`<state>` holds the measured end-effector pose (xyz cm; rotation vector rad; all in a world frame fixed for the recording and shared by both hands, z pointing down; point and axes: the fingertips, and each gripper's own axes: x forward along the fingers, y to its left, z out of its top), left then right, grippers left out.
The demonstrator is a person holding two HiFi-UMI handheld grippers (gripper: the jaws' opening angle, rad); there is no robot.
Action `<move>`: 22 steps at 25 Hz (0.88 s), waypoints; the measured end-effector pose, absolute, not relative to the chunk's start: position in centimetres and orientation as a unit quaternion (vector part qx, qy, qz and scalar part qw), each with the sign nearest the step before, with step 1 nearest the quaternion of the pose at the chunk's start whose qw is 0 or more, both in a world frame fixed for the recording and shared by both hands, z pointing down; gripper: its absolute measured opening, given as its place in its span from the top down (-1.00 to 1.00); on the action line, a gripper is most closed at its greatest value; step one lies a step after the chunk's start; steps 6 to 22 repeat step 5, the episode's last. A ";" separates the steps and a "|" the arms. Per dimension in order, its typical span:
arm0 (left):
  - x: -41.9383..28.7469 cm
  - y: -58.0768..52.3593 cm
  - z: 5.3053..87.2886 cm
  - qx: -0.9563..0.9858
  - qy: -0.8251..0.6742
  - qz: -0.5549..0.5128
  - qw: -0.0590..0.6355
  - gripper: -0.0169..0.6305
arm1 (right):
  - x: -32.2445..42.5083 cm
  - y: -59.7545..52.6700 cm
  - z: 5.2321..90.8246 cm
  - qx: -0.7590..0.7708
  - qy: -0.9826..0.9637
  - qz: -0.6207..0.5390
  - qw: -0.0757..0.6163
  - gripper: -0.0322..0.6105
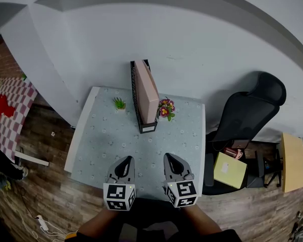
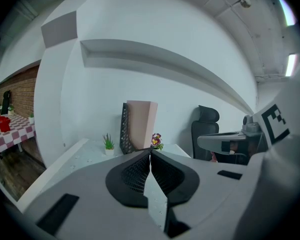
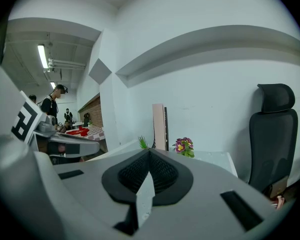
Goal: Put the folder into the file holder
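A pink folder (image 1: 146,91) stands upright inside the black mesh file holder (image 1: 137,102) at the middle back of the pale table (image 1: 98,145). The folder (image 2: 141,124) and the holder (image 2: 124,129) also show far ahead in the left gripper view, and the folder (image 3: 158,126) in the right gripper view. My left gripper (image 1: 125,159) and right gripper (image 1: 168,157) hover side by side over the table's near edge, well short of the holder. Both are shut with nothing between their jaws.
A small green plant (image 1: 119,104) sits left of the holder and a pot of flowers (image 1: 166,108) right of it. A black office chair (image 1: 245,116) stands off the table's right side. A checkered table (image 1: 7,110) is at far left.
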<state>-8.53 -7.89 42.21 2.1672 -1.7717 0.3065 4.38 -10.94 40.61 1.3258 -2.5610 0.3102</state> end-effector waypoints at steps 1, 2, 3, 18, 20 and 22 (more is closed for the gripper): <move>-8.5 -7.9 42.2 0.760 -0.620 0.107 0.161 0.90 | 4.4 -11.0 40.6 0.455 -0.876 0.106 0.120 0.86; -8.6 -8.0 42.2 0.761 -0.620 0.107 0.160 0.90 | 4.4 -11.0 40.6 0.456 -0.876 0.106 0.121 0.86; -8.6 -8.0 42.2 0.761 -0.619 0.108 0.159 0.90 | 4.4 -11.1 40.6 0.457 -0.875 0.106 0.121 0.86; -8.7 -8.1 42.2 0.762 -0.619 0.108 0.158 0.90 | 4.3 -11.1 40.7 0.458 -0.874 0.106 0.122 0.86; -8.7 -8.1 42.2 0.762 -0.619 0.108 0.158 0.90 | 4.3 -11.1 40.7 0.458 -0.874 0.106 0.122 0.86; -8.7 -8.1 42.2 0.762 -0.619 0.108 0.158 0.90 | 4.3 -11.1 40.7 0.458 -0.874 0.106 0.122 0.86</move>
